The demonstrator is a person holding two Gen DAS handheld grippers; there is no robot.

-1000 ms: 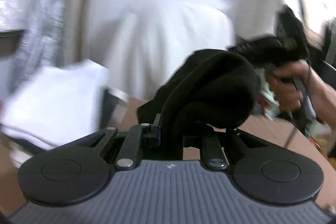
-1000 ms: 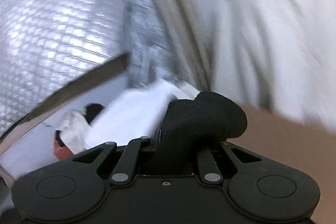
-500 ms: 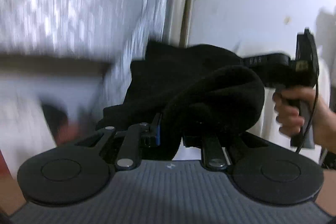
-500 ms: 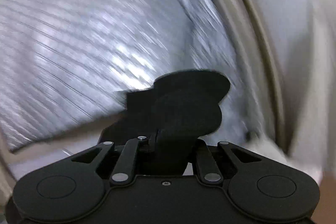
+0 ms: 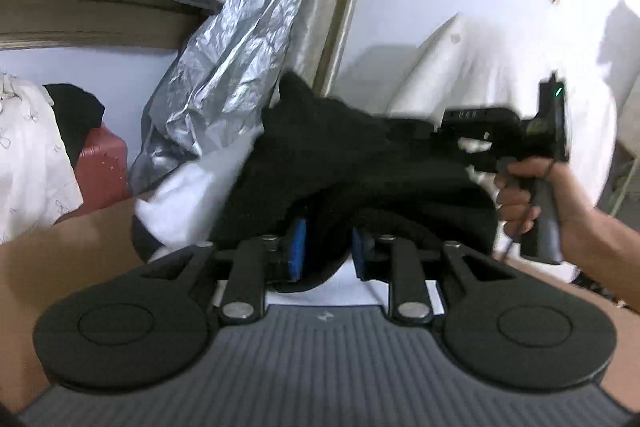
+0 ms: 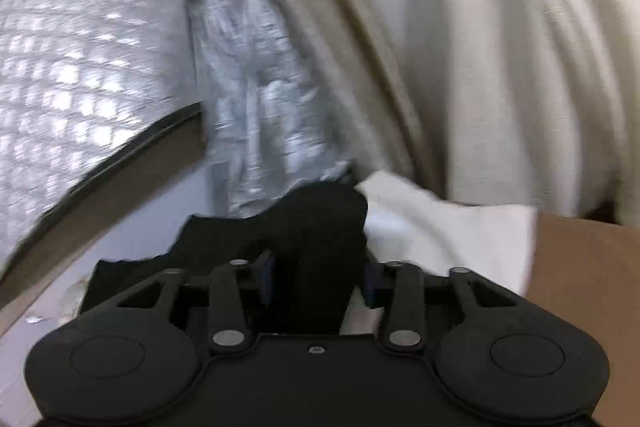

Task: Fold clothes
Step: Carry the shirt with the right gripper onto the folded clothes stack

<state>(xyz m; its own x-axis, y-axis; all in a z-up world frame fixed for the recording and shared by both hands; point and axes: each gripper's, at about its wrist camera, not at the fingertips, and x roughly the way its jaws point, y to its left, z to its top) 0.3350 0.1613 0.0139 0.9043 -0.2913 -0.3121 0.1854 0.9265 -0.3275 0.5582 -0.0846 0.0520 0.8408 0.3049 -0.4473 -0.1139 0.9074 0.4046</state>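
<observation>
Black garment (image 5: 360, 163) hangs bunched in the air, stretched between both tools.

Garment (image 5: 352, 163) spans between my left gripper (image 5: 326, 255) and right gripper (image 6: 318, 279), above the table (image 5: 72, 259); white cloth (image 6: 448, 227) behind.

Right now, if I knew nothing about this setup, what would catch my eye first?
Probably the black garment, bunched mid-frame and pinched between both hand-held grippers: the left gripper low in its own view, the right gripper likewise. Next, the crinkled silver sheet hanging behind it, and the person's right hand gripping a handle at the right.
</observation>
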